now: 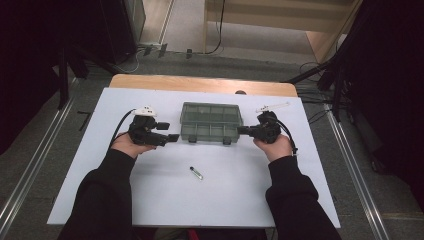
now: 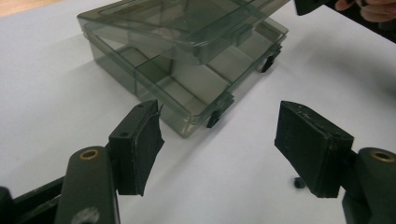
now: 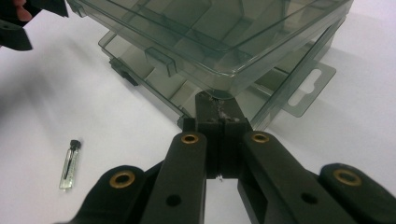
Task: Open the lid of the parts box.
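Note:
A smoky clear compartment box stands in the middle of the white table. Its lid sits lifted a little off the base. My right gripper is shut, nothing between its jaws, and its tips are wedged under the lid's right front corner. It comes in from the right. My left gripper is open with nothing between the pads, just short of the box's left front corner. A small glass vial with a dark cap lies on the table nearer the person, apart from both grippers.
A white sheet covers the table, with a wooden strip along the far edge. A thin white piece lies at the back right. The box's hang tab juts out on the right. Cables and dark stands ring the table.

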Demonstrator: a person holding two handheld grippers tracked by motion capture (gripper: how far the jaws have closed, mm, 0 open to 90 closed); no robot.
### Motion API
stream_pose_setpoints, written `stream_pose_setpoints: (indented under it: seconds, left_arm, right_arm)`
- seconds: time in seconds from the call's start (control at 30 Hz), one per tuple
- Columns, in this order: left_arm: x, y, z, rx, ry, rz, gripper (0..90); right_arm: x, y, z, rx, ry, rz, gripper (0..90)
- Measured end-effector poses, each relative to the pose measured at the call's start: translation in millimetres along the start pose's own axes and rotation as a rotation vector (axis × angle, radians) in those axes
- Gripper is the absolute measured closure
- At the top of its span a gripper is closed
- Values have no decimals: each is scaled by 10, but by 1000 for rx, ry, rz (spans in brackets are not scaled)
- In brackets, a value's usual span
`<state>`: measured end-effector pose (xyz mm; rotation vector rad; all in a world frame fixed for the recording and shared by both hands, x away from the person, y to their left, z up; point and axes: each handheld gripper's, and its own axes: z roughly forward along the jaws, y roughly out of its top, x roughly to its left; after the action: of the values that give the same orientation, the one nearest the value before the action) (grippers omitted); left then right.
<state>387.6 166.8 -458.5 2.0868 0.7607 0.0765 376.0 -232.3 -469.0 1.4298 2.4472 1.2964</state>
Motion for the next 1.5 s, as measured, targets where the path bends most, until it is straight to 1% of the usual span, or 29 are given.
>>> stream_pose_setpoints:
  seconds: [0.03, 0.1, 0.2, 0.33, 0.4, 0.43, 0.5, 0.6, 0.73, 0.77, 0.8, 0.83, 0.9, 0.97, 1.1, 1.2, 1.23, 1.3, 1.37, 1.4, 1.43, 1.5]
  left_arm:
    - [7, 1, 10, 0, 3, 1, 310]
    - [28, 7, 29, -6, 13, 20, 310]
    - [71, 17, 61, -4, 23, 21, 311]
    - [128, 51, 110, 2, 24, 9, 312]
    - [151, 69, 136, -4, 24, 1, 312]
    - [170, 79, 153, -4, 18, -5, 312]
    - [202, 101, 189, 2, 23, -7, 312]
    - [228, 144, 243, 5, 32, 11, 313]
    - [260, 186, 300, -7, 41, 31, 331]
    - [269, 184, 314, -17, 34, 31, 331]
    - [281, 181, 324, -22, 37, 34, 331]
    - [294, 176, 335, -26, 43, 33, 332]
    - [314, 173, 352, -30, 43, 17, 331]
    - [323, 190, 368, -16, 61, 26, 332]
    - [338, 273, 400, -4, 64, 33, 332]
    - [341, 332, 410, -19, 62, 29, 332]
    - [347, 347, 417, -17, 60, 31, 333]
    - [352, 369, 440, -15, 63, 32, 362]
    - [361, 396, 463, -7, 65, 29, 362]
    - [362, 407, 465, -12, 74, 31, 373]
    - [370, 426, 469, -16, 71, 25, 396]
    - [381, 452, 469, -20, 73, 14, 398]
  right_arm:
    - [3, 6, -3, -3, -1, 2, 900]
    - [1, 22, -12, -3, 0, 1, 900]
    - [-1, 50, -29, -8, 2, 3, 900]
    - [5, 88, -54, -10, -1, -3, 900]
    - [2, 110, -61, -8, 2, -6, 900]
    - [-2, 121, -63, -12, 6, -7, 900]
    - [-5, 145, -71, -13, 8, -5, 900]
    - [-5, 182, -84, -12, 8, -8, 900]
    - [-7, 231, -101, -14, 6, -14, 900]
    - [-6, 242, -106, -13, 6, -10, 900]
    - [-6, 252, -110, -13, 6, -12, 900]
    - [-3, 260, -112, -13, 6, -13, 900]
    - [-1, 276, -118, -8, 4, -13, 900]
    - [-6, 291, -119, -10, 6, -15, 900]
    - [-9, 328, -123, -13, 7, -16, 900]
    - [-7, 343, -124, -16, 7, -18, 900]
    - [-5, 347, -124, -16, 8, -17, 900]
    - [-5, 356, -124, -20, 11, -21, 900]
    - [-1, 366, -127, -20, 12, -20, 900]
    - [-2, 369, -128, -23, 13, -23, 900]
    - [-1, 372, -130, -24, 14, -23, 900]
    - [-1, 372, -135, -26, 16, -22, 900]
